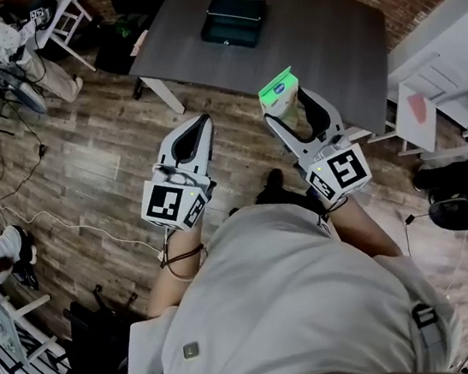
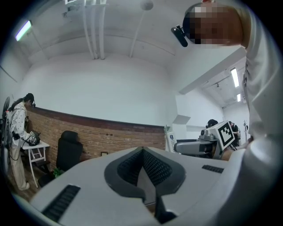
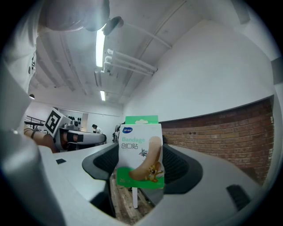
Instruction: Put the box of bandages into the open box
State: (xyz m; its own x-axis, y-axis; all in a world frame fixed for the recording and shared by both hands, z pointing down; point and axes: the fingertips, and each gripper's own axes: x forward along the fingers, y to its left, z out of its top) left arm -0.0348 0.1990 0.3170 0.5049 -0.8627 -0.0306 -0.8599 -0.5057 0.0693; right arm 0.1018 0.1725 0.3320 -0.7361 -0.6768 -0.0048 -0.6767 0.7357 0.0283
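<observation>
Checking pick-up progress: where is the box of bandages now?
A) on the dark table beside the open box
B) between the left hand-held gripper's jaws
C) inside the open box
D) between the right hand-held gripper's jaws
D: the right gripper view shows the box of bandages upright between the jaws of the right hand-held gripper, well short of the open box on the table.

Green-white bandage box [image 3: 140,152] held upright; dark open box [image 1: 233,19] on table [image 1: 325,35]
</observation>
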